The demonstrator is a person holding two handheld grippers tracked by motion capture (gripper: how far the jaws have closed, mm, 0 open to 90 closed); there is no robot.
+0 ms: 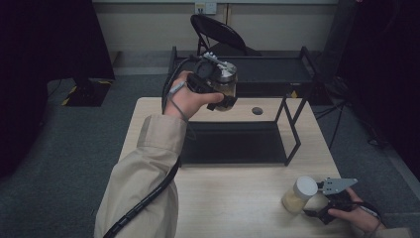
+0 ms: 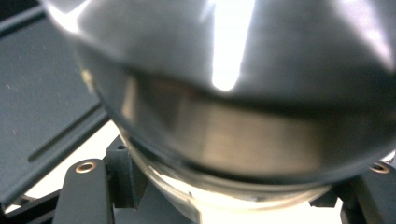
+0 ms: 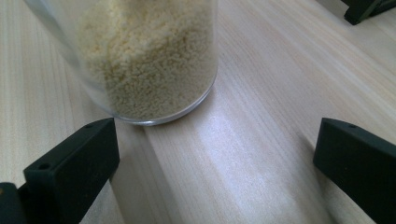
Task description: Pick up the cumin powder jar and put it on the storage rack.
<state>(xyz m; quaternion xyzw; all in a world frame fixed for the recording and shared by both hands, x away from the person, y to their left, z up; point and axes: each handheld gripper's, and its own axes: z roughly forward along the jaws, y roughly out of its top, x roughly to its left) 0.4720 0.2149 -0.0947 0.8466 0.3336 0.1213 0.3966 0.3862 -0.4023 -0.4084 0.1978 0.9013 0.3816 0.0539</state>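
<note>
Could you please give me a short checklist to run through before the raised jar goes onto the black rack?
1. Grip: the left gripper is shut on the silver-lidded glass jar of pale grains, held in the air: ok.
2. Jar upright: it looks tilted in the high view: not ok.
3. Lid seated tight: cannot tell.
4. Landing spot: the top shelf of the black metal two-tier rack has bare surface beside the jar: ok.
5. Right gripper: its jaws stand open, apart from the white-lidded clear jar of yellow grains, which stands on the light wooden table: ok.
</note>
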